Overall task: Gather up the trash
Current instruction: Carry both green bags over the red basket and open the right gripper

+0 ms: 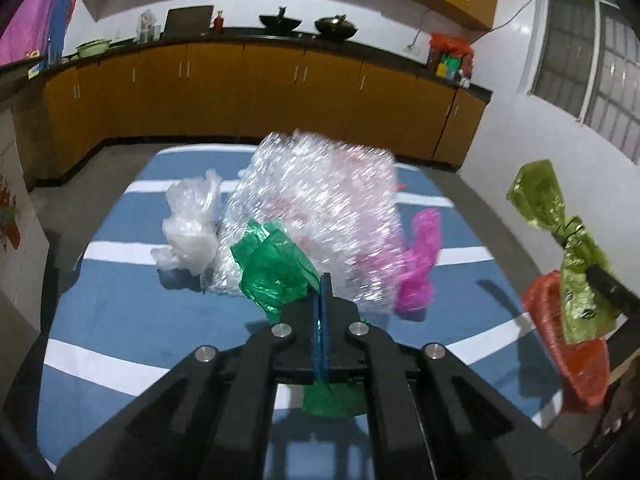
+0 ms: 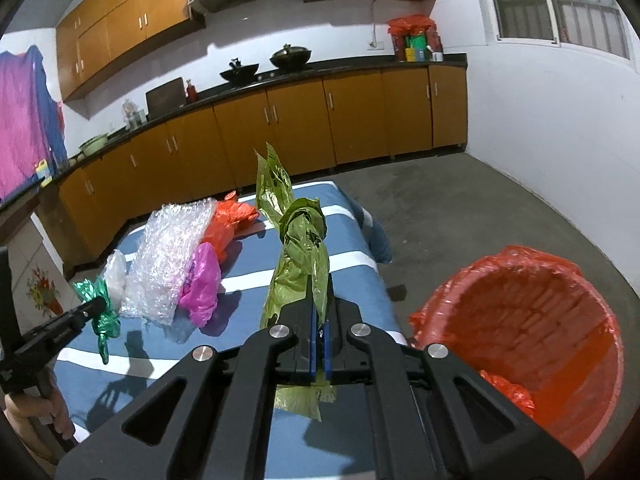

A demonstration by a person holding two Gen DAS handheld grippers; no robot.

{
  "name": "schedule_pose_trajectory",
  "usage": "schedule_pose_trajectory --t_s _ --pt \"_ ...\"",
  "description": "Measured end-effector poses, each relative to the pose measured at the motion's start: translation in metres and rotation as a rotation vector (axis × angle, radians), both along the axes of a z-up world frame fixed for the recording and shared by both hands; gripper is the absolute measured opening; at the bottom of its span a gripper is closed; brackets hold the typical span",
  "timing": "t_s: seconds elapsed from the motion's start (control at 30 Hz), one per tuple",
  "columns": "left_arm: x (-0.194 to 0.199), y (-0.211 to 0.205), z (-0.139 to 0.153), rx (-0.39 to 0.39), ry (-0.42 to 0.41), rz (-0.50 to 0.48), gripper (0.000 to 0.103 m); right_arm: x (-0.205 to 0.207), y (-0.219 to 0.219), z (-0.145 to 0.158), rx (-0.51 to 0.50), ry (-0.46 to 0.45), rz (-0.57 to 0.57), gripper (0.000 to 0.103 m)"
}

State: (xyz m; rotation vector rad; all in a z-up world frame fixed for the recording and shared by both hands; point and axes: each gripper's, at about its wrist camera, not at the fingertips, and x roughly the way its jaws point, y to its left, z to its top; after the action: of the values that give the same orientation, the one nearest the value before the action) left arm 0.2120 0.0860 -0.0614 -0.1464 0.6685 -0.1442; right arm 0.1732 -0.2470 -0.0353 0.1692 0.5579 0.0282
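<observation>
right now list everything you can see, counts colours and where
green wrapper: 1, green, held in left gripper
olive wrapper: 1, olive, held in right gripper
bubble wrap: 1, clear, on table
pink bag: 1, pink, beside bubble wrap
white bag: 1, white, left of bubble wrap
orange bag: 1, orange, behind bubble wrap
table: 1, blue with white stripes
bin: 1, red liner, right of table
left gripper: jaws shut
right gripper: jaws shut

Bin (image 2: 532,344) right of table (image 2: 352,240) — beside.
</observation>
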Motion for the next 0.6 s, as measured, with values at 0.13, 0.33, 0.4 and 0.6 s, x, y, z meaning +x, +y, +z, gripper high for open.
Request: schedule_pose_trajectory --t_s 0.13,0.33,0.4,0.6 --pt "-0.013 -0.016 0.020 -0.015 -0.036 -0.046 0.003 -0.019 -0.014 0.006 0.015 -0.013 -0.030 0.003" --pt "-0.030 -0.054 0.040 -0.031 -0.075 -0.139 0.003 -0.042 -0.038 0.008 0.033 -0.017 -0.088 0.003" --pt "-0.035 -0.069 0.045 -0.038 -0.084 -0.172 0.003 -0.050 -0.046 0.008 0.037 -0.015 -0.108 0.003" --pt "-0.049 -0.113 0.057 -0.059 -0.108 -0.278 0.003 -0.069 -0.069 0.007 0.051 -0.013 -0.177 0.003"
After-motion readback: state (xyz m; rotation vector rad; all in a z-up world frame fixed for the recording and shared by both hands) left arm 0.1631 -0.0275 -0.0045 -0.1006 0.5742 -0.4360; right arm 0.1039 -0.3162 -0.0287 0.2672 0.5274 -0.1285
